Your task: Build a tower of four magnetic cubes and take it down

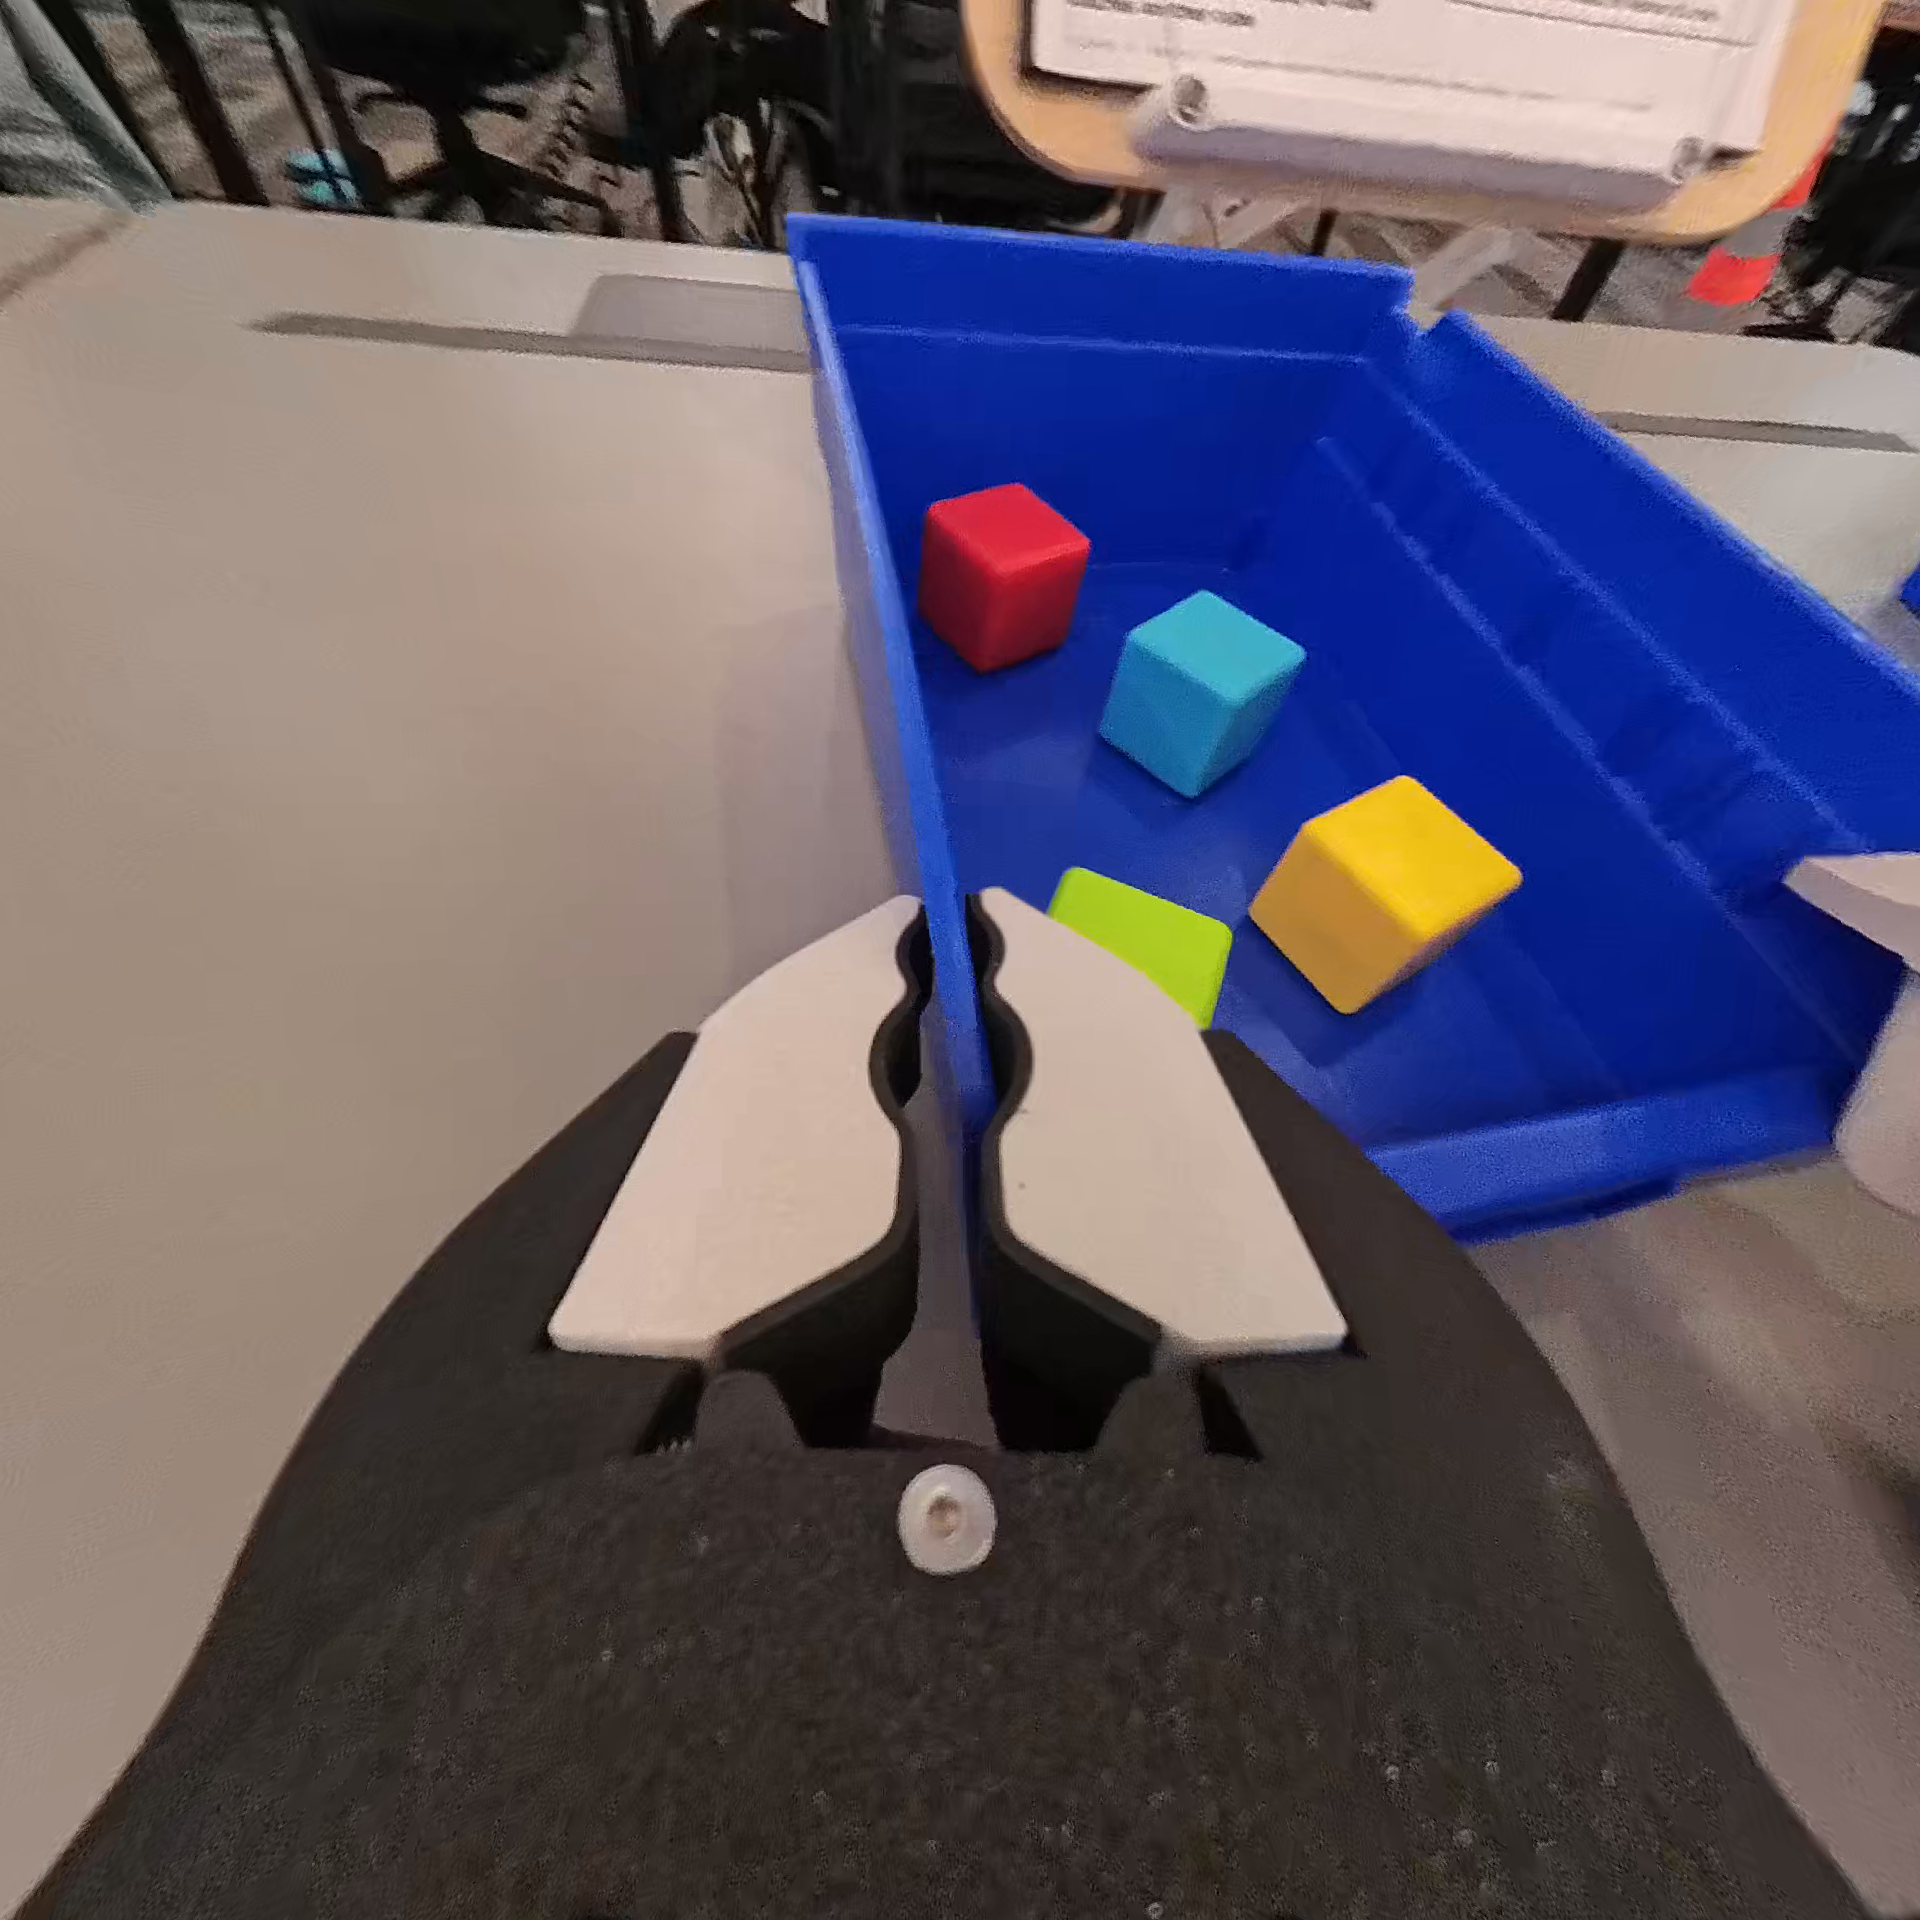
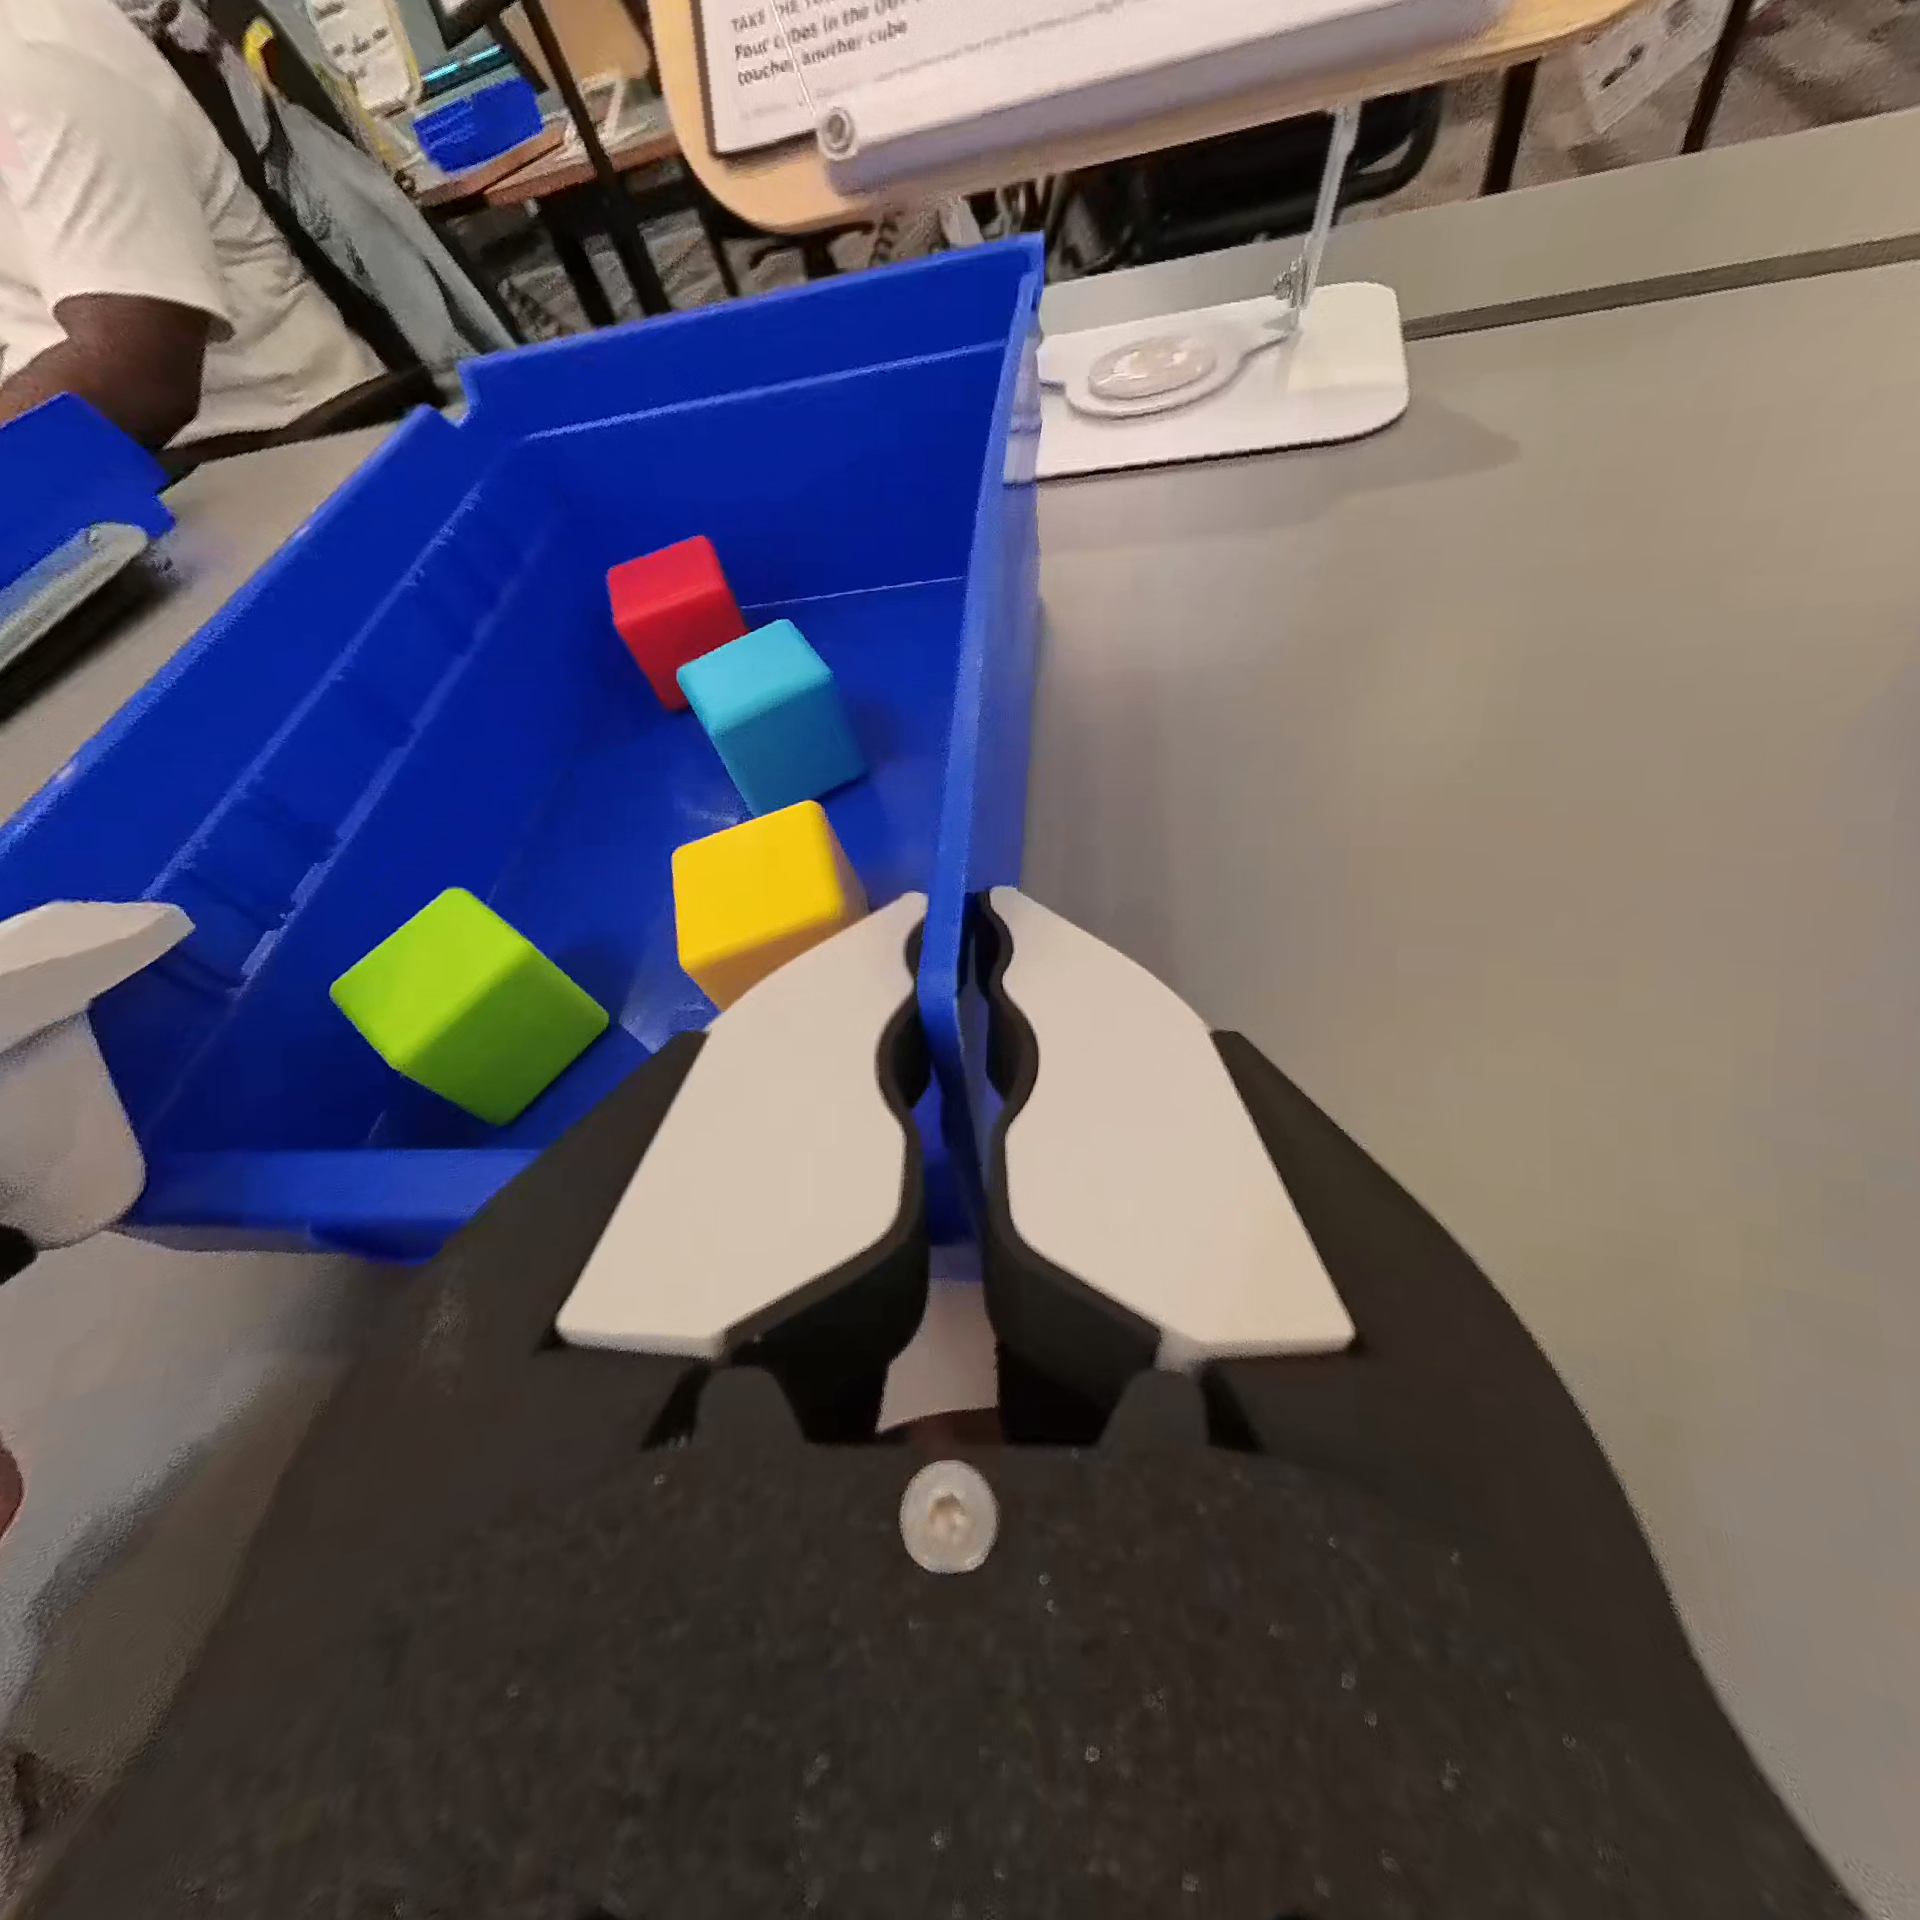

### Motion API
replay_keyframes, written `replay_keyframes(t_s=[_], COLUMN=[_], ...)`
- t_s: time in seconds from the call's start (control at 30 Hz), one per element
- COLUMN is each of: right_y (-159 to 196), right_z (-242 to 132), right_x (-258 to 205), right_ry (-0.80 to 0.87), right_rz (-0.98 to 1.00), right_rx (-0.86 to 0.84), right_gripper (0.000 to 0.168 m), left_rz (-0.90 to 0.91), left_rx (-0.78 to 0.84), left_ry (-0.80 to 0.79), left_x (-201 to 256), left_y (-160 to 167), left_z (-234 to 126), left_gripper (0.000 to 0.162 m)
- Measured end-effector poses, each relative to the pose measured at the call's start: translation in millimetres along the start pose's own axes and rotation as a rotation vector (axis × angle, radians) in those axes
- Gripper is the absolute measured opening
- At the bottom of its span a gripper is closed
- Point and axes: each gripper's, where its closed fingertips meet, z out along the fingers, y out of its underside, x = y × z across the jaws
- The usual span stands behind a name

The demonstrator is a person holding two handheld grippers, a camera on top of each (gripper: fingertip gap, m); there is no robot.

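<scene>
A blue bin [image 1: 1558,644] stands on the grey table and holds several cubes, all apart: red [image 1: 1000,574], light blue [image 1: 1200,688], yellow [image 1: 1382,888] and green [image 1: 1148,935]. My left gripper [image 1: 948,909] is shut on the bin's left wall [image 1: 883,644], one finger inside and one outside. My right gripper [image 2: 951,904] is shut on the bin's right wall [image 2: 997,582]. In the right wrist view the cubes show as red [image 2: 673,608], light blue [image 2: 774,712], yellow [image 2: 753,894] and green [image 2: 468,1003]. The left gripper's fingertip [image 2: 83,935] shows at that view's left edge.
A white sign stand [image 2: 1226,374] stands on the table behind the bin, with a wooden board [image 1: 1403,94] above. Another blue bin [image 2: 62,488] is at far left, with a seated person [image 2: 114,208] behind. The table [image 2: 1507,831] stretches right.
</scene>
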Motion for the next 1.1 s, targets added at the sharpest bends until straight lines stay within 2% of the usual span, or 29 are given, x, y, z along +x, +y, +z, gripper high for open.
replay_keyframes(t_s=[0.13,0.37,0.57,0.77,0.93,1.07,1.1], right_y=[1,12,21,19,17,9,9], right_z=[8,49,69,79,82,62,53], right_x=[-52,-141,-188,-198,-201,-184,-182], right_ry=[0.015,0.007,-0.04,-0.077,-0.139,-0.19,-0.223], right_rz=[-0.004,-0.043,-0.056,-0.055,-0.127,-0.153,-0.147], right_rx=[0.028,0.018,-0.009,-0.013,-0.042,-0.021,-0.026], right_gripper=[0.006,0.007,0.01,0.013,0.016,0.05,0.048], left_rz=[-0.031,-0.03,-0.101,-0.119,-0.13,-0.126,-0.126], left_rx=[0.026,0.033,0.057,0.048,0.06,0.111,0.129], left_ry=[-0.044,-0.078,-0.093,-0.077,-0.088,-0.143,-0.166], left_x=[-52,-151,-203,-217,-222,-224,-225], left_y=[-16,-31,-30,-26,-28,-38,-42], left_z=[-1,7,11,17,19,2,-6], left_gripper=[0.004,0.004,0.004,0.004,0.005,0.021,0.021])
